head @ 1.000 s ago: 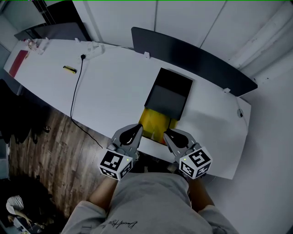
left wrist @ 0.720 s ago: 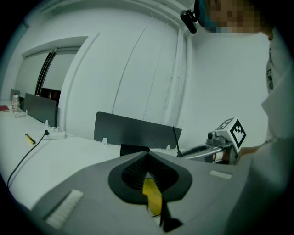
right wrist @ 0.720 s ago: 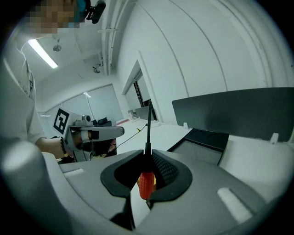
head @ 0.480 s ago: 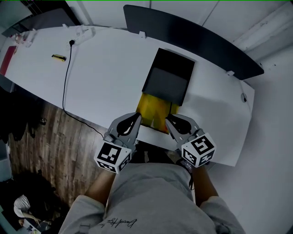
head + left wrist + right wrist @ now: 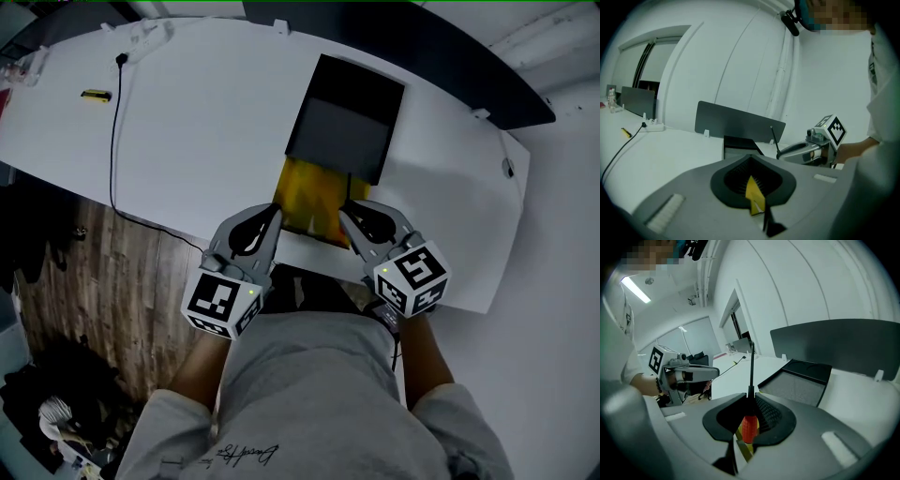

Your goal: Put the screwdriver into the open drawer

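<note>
Grippers have both come lower and further forward than a second ago. Their tips hung short of the front of the yellow-lined open drawer (image 5: 305,192) then; now they flank its front corners, though your head camera also moved, so part of that shift may be only apparent.

Your left gripper (image 5: 273,213) and right gripper (image 5: 345,208) lie side by side, pointing away from you and tilted down, with their marker cubes close to your body.

The left jaws are closed with nothing in them; yellow shows through the gap behind the pads. The right jaws are clamped on the red-handled, black-shafted screwdriver (image 5: 749,426), whose thin shaft sticks up and forward past the tips, above the drawer's right front corner.

The drawer stands pulled out towards you from the black box-shaped cabinet (image 5: 345,136) on the white worktop (image 5: 206,141).
</note>
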Available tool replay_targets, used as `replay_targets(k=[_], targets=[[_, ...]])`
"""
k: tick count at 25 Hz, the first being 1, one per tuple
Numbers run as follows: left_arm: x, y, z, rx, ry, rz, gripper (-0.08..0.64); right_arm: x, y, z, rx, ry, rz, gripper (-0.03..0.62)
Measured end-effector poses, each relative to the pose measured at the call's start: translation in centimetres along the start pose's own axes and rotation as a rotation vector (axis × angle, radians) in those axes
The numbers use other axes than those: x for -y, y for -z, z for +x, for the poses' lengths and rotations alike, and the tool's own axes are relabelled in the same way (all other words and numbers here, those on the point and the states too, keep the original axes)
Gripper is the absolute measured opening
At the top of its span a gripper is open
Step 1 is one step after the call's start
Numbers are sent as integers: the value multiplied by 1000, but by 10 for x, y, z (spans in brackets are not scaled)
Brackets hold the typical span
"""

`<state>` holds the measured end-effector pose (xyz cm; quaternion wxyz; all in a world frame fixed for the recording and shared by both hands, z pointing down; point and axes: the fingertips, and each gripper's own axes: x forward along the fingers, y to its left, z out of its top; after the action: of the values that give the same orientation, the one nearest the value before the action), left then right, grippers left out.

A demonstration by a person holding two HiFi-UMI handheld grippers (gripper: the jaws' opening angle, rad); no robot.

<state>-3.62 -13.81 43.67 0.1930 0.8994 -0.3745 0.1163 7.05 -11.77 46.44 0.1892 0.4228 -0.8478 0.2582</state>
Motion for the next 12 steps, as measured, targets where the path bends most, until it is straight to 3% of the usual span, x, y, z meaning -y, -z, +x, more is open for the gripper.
replay_targets(k=[12], targets=[[-16,12,7,-14,-9,-12,0,8,24,20,-90,17,-19,73]])
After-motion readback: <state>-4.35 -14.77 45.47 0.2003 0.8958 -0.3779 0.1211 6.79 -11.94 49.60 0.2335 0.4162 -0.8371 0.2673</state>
